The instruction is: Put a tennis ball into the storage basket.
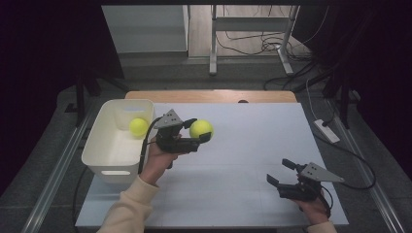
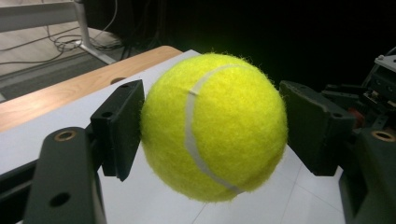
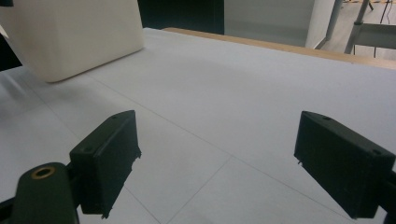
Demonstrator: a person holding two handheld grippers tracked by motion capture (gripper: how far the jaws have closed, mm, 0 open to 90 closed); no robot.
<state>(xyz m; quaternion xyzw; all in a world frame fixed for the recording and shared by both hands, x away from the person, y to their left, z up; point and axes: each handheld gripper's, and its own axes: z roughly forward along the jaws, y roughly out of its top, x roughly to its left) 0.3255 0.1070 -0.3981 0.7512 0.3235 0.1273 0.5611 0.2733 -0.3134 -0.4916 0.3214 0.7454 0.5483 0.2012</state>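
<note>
My left gripper (image 1: 199, 130) is shut on a yellow tennis ball (image 1: 201, 128), held above the white table just right of the white bin (image 1: 99, 150). Seen up close from the left gripper view, that ball (image 2: 215, 126) sits pressed between both black pads (image 2: 119, 128). Inside the bin lies a second yellow tennis ball (image 1: 138, 126), near its far right corner. My right gripper (image 1: 280, 172) rests low at the table's front right with its jaws wide apart and nothing between them; the right gripper view has it (image 3: 217, 163) over bare tabletop, and the bin (image 3: 70, 35) stands far off at upper left.
The white table surface (image 1: 252, 141) has a wooden strip (image 1: 209, 95) along its far edge. Beyond it stand a metal table frame (image 1: 252, 29) and loose cables on the floor. A power strip (image 1: 327, 130) lies off the table's right edge.
</note>
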